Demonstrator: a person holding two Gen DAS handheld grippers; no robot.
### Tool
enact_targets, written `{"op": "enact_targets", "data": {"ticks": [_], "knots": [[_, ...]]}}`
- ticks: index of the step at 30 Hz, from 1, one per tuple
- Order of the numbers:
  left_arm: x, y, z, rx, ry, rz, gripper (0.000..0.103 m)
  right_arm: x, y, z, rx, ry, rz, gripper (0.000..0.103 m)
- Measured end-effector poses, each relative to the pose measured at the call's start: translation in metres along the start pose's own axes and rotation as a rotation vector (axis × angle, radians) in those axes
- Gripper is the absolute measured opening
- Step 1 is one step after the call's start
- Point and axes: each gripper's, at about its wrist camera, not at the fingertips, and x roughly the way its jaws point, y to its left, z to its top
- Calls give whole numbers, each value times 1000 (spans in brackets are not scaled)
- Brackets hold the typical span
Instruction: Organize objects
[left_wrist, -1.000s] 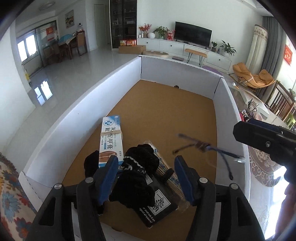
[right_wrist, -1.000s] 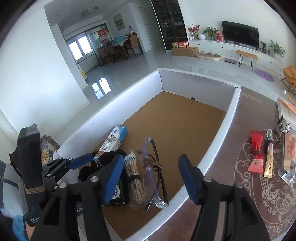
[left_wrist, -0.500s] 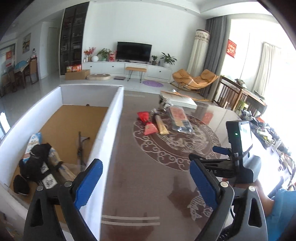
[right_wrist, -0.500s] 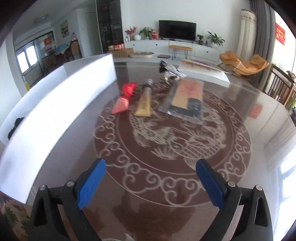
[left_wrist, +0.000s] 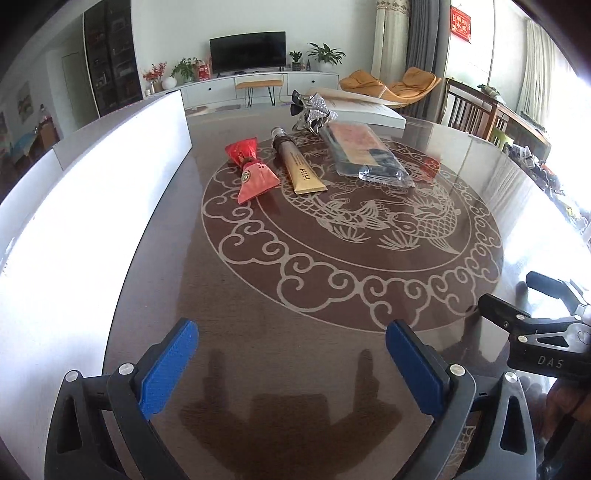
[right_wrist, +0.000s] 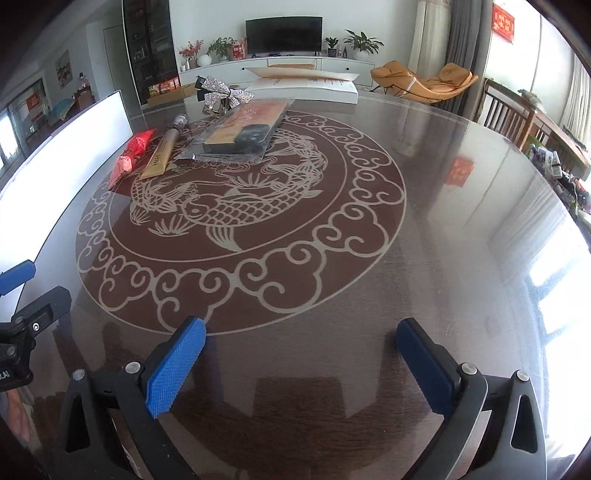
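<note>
- The left gripper (left_wrist: 291, 365) hangs over the glass-topped table (left_wrist: 332, 295), jaws spread wide with nothing between them.
- The right gripper (right_wrist: 301, 365) is widening its jaws, also empty.
- A red pouch (left_wrist: 253, 168), a gold tube (left_wrist: 301, 168), a clear packet (left_wrist: 365, 155) and a silver bow (left_wrist: 314, 110) lie at the far side, beside the white box wall (left_wrist: 92, 192).

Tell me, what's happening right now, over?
Left gripper empty; right gripper opening, empty. Pouch, tube, packet, bow wait on table. Path clear.
</note>
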Motion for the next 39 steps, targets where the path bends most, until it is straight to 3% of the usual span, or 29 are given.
{"op": "enact_targets", "data": {"ticks": [2, 39], "knots": [[13, -1, -4, -1, 42, -3, 103, 0, 1, 1, -1, 0, -2, 103], [9, -10, 1, 17, 37, -2, 103, -1, 1, 2, -1, -1, -5, 103]]}}
